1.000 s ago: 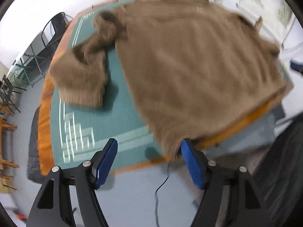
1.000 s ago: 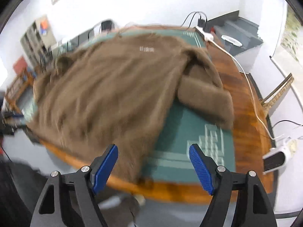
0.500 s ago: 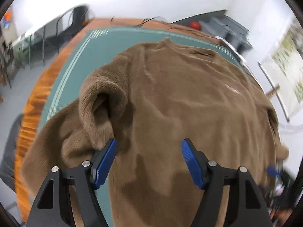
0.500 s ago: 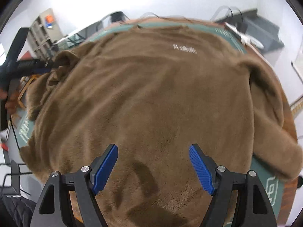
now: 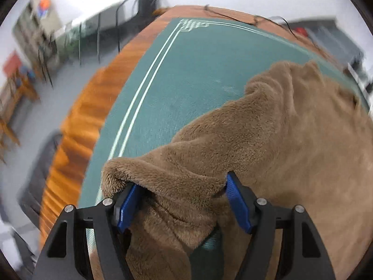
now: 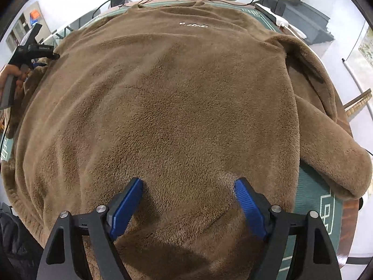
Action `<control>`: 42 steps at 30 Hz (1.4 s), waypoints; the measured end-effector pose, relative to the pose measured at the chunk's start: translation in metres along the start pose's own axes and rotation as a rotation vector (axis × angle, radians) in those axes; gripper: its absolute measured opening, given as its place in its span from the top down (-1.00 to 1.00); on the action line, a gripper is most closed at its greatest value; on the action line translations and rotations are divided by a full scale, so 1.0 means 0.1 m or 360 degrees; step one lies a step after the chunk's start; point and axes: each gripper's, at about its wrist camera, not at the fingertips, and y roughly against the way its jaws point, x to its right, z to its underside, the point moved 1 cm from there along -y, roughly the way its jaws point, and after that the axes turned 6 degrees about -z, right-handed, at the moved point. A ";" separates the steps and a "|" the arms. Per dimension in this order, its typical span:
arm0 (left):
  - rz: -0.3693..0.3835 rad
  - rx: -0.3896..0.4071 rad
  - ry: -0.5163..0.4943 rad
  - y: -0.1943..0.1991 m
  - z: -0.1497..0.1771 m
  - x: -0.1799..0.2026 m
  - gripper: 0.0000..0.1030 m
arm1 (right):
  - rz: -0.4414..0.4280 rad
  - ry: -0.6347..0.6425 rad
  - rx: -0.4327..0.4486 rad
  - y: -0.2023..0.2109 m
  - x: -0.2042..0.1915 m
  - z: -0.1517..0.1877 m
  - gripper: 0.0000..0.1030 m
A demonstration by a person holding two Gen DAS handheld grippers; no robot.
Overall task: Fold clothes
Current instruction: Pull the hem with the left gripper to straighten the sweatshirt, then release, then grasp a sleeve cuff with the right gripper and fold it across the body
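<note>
A brown fleece sweater [image 6: 181,93] lies spread front up on the green mat [image 5: 186,81], with small white lettering [image 6: 193,25] near its far chest. My left gripper [image 5: 184,200] points down over the bunched left sleeve [image 5: 186,179]. A fold of sleeve sits between its wide-set jaws and drapes over the left pad [image 5: 129,204], unpinched. My right gripper [image 6: 188,200] hovers low over the sweater's lower body. Its jaws are opening and hold nothing, only fleece lies beneath. The right sleeve [image 6: 326,140] lies folded along the sweater's right side.
The mat covers a wooden table [image 5: 93,107] whose left edge drops to grey floor with chairs [image 5: 130,11]. Cables and a white power strip [image 6: 279,21] lie at the far edge. A hand [image 6: 11,74] holds the other gripper at the far left. Dark cloth [image 6: 14,240] hangs near the front corner.
My left gripper swung from the hem at the table's near edge to the left sleeve and sank onto it. My right gripper moved in over the sweater's body, lowered, and spread its jaws slightly.
</note>
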 end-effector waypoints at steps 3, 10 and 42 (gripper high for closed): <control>-0.0061 0.0032 -0.0039 0.01 0.03 0.08 -0.46 | -0.0054 -0.0088 0.0016 0.08 0.10 -0.01 -0.64; 0.0011 0.0014 -0.0072 0.18 0.09 0.07 -0.46 | -0.0176 -0.0708 0.0298 0.65 0.93 0.15 -0.65; 0.0147 0.0075 -0.0288 1.86 1.45 0.79 -0.53 | -0.0020 -0.0560 0.0781 1.68 1.78 0.10 0.81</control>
